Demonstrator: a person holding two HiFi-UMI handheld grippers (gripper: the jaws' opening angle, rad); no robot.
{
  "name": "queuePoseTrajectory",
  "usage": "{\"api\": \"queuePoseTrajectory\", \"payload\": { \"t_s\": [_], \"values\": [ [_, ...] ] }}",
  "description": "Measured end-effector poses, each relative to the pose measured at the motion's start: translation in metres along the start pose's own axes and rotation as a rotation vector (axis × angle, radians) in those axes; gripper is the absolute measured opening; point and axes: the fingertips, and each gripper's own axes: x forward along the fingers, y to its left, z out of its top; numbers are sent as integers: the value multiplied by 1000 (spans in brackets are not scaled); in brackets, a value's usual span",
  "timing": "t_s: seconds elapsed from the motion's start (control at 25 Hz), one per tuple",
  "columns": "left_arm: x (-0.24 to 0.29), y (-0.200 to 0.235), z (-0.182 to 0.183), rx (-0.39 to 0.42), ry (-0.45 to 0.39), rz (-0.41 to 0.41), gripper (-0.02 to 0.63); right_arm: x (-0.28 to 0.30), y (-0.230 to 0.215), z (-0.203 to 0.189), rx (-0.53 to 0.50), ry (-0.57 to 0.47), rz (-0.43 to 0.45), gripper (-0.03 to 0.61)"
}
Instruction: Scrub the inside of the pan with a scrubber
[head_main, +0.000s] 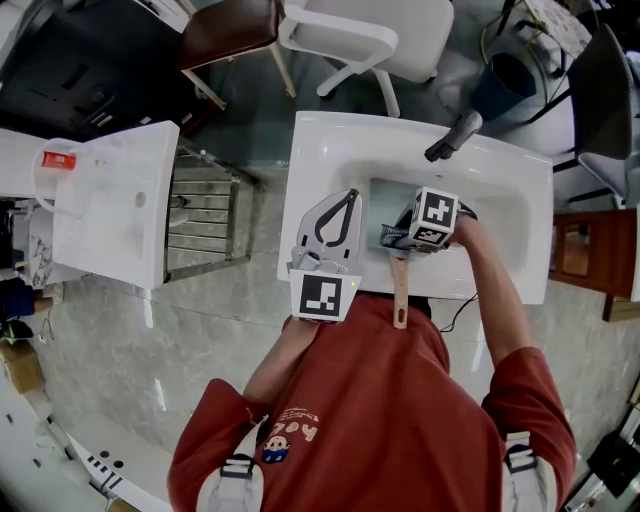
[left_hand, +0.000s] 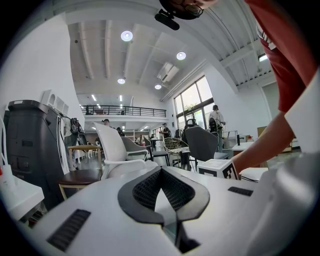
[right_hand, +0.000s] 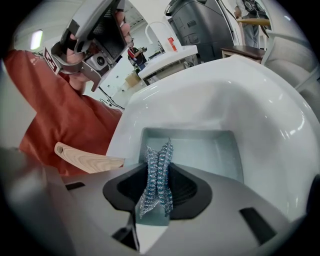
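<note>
Head view: person in red shirt (head_main: 380, 420) stands at near edge of white sink (head_main: 325, 150). Square grey pan (head_main: 392, 198) sits in the basin, its wooden handle (head_main: 400, 298) sticking out over the sink's near edge. Right gripper (head_main: 398, 236) is low over the pan's near side, jaws clamped on scrubber (head_main: 388, 238), a small blue-silver wad. Cannot tell if scrubber touches the pan floor. Left gripper (head_main: 352, 193) is over the sink's left rim, just beside the pan, tips together, nothing held. Faucet (head_main: 455, 135) at far edge of sink. White chair (head_main: 370, 40) and brown stool (head_main: 230, 30) beyond the sink; white table (head_main: 110, 200) and metal rack (head_main: 200, 220) off to the left.

Left gripper view: left gripper (left_hand: 161, 171) points up and out into the room, jaws closed tip to tip, empty. Right gripper's marker cube (left_hand: 217, 168) shows to the right, with the person's forearm (left_hand: 260, 150) behind it. Chairs (left_hand: 200, 142) and ceiling lights (left_hand: 126, 35) in background.

Right gripper view: right gripper (right_hand: 159, 172) jaws pinch the scrubber (right_hand: 159, 157), mesh strip upright between the pads. Pan (right_hand: 210, 150) lies just past the tips, inside the sink (right_hand: 225, 90) basin. Handle (right_hand: 85, 157) pokes left over the rim toward the shirt. Left gripper (right_hand: 95, 35) is seen at top left, held in a hand.
</note>
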Motion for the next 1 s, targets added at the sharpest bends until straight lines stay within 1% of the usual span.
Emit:
{"api": "queuePoseTrajectory", "payload": {
  "t_s": [0.16,0.52,0.64,0.72,0.84,0.88,1.0],
  "values": [
    [0,0,-1,0,0,1,11,1,-15,0,-6,-9,-58,133],
    [1,1,-4,2,14,4,11,2,-66,2,-16,-28,-264,135],
    [1,0,-4,4,17,1,11,4,-80,1,-22,-21,-339,135],
    [1,-1,-4,3,15,0,11,8,-89,0,-40,-12,-401,133],
    [1,-2,-3,7,13,-1,11,12,-105,1,-87,5,-526,132],
    [1,-2,-3,8,12,-1,11,13,-108,1,-92,3,-544,132],
    [1,-2,-3,10,13,-1,11,14,-108,3,-95,-7,-553,132]
  ]
}}
